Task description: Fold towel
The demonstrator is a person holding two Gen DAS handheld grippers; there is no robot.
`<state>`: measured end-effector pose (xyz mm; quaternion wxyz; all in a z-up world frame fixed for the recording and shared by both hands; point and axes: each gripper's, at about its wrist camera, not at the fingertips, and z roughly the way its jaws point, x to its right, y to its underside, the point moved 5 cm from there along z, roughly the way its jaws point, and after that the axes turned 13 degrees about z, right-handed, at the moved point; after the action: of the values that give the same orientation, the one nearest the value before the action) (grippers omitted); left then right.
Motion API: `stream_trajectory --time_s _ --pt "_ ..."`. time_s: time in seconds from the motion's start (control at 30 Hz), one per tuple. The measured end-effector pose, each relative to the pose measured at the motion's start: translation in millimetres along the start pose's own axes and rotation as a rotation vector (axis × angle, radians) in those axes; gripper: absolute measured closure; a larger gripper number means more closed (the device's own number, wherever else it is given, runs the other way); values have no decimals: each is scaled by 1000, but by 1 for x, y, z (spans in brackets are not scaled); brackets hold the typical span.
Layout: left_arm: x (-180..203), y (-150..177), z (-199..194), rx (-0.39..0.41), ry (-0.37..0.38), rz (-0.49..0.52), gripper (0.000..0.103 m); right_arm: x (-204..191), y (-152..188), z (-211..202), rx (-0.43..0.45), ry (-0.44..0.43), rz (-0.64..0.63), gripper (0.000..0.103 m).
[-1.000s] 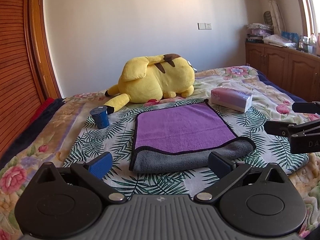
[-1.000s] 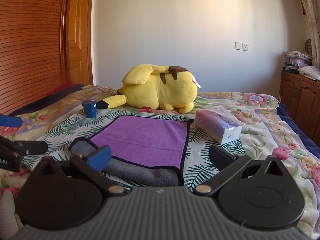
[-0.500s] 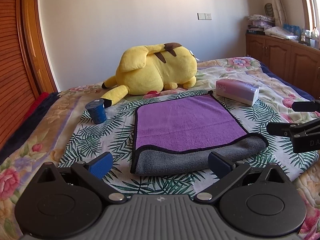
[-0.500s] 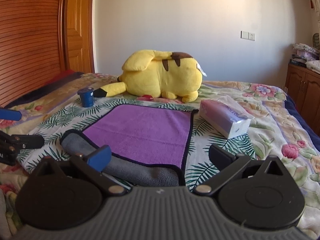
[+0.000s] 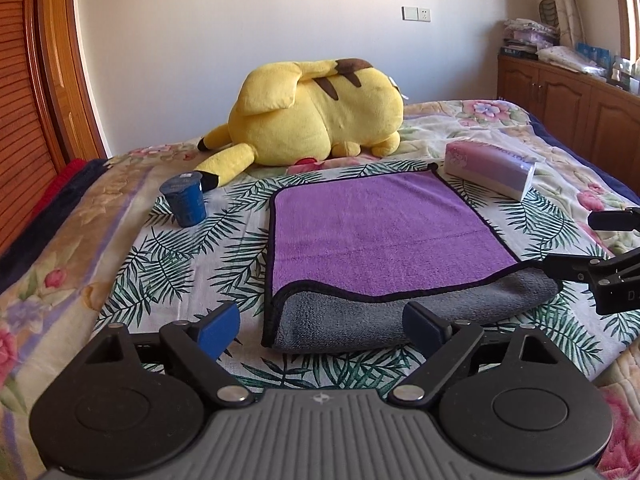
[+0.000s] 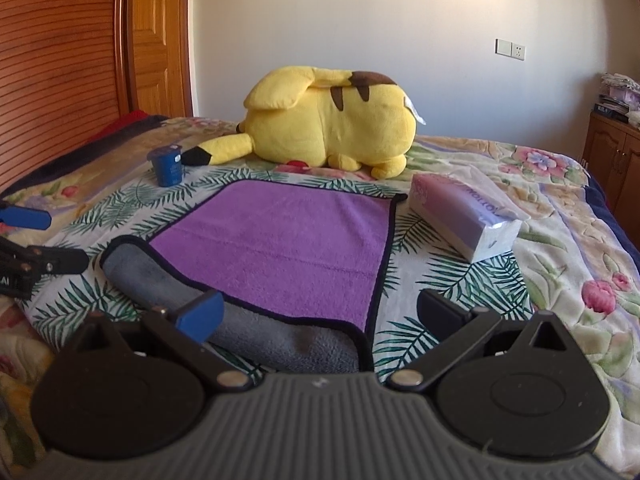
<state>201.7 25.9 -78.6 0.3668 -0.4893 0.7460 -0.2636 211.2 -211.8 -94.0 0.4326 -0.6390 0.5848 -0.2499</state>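
Note:
A purple towel with a black hem lies flat on the leaf-print bedspread, its grey underside showing along the near edge. In the left wrist view my left gripper hovers low over the towel's near left corner. Its jaws are closing, with the grey edge between the blue pads, which do not press on it. My right gripper stands open over the near right corner of the towel, and the grey edge lies between its fingers. Each gripper also shows in the other's view: the right gripper and the left gripper.
A big yellow plush toy lies behind the towel. A blue cup stands to the towel's far left and a purple tissue pack to its far right. Wooden cabinets line the right wall, with a wooden door on the left.
Both grippers have come forward and lower toward the towel's near edge, which now looks larger and closer. The left jaws have narrowed a little.

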Motion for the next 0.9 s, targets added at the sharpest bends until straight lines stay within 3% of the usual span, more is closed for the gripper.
stream_trajectory --time_s 0.47,0.73,0.83,0.9 --pt "-14 5 33 -56 -2 -8 42 14 1 23 -66 17 26 1" --pt "-23 6 48 -73 17 -49 54 18 6 33 -108 15 17 1" --pt "-25 5 53 -71 22 -55 56 19 8 36 -128 10 22 11" --pt "-27 4 56 -69 24 -56 59 21 9 38 -144 6 28 12"
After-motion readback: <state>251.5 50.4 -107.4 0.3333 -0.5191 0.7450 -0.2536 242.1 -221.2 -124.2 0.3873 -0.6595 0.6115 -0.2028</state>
